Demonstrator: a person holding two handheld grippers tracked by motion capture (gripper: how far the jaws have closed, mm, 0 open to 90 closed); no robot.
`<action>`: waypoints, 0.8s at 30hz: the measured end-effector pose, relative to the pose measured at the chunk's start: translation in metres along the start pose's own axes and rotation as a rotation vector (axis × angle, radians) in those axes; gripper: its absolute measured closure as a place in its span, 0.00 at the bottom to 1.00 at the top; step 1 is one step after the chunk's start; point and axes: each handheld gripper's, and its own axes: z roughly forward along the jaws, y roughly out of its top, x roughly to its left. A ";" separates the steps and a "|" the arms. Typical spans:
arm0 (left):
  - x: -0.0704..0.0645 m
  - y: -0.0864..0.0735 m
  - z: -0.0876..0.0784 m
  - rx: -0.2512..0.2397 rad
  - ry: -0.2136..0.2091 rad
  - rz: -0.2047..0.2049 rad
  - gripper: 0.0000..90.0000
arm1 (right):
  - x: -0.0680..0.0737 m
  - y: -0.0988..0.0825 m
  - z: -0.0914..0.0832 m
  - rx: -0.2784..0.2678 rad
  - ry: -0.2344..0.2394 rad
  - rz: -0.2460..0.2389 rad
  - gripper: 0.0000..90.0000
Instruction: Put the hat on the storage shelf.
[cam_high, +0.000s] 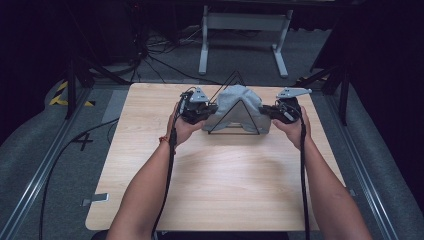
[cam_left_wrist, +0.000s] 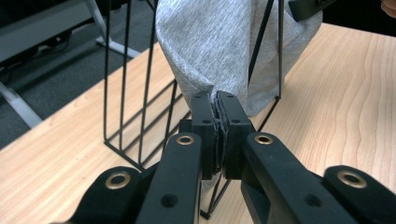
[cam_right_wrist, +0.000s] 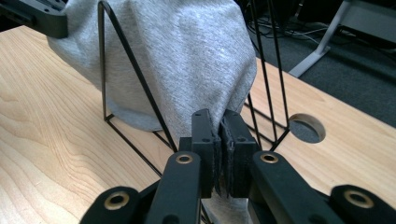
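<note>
Both grippers pinch the grey cloth (cam_high: 235, 102): left gripper (cam_left_wrist: 219, 114) at nine o'clock, right gripper (cam_right_wrist: 219, 128) at three, draping it over the wire rack (cam_high: 234, 131) mid-table. Next, likely, lower evenly and release.

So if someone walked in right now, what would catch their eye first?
Probably the grey cloth draped over a black wire rack at the far middle of the wooden table. The left gripper and right gripper flank it, each shut on a lower edge of the cloth, as both gripper views show close up.
</note>
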 end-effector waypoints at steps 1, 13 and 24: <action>0.000 -0.001 0.001 -0.004 0.004 0.000 0.97 | 0.000 0.000 0.000 0.000 0.000 0.000 0.95; -0.003 -0.014 0.018 0.065 0.017 -0.005 0.97 | -0.006 -0.017 0.016 0.026 -0.004 0.057 0.94; -0.001 -0.019 0.013 0.051 0.023 -0.018 0.94 | 0.001 -0.020 0.018 0.051 -0.053 0.018 0.88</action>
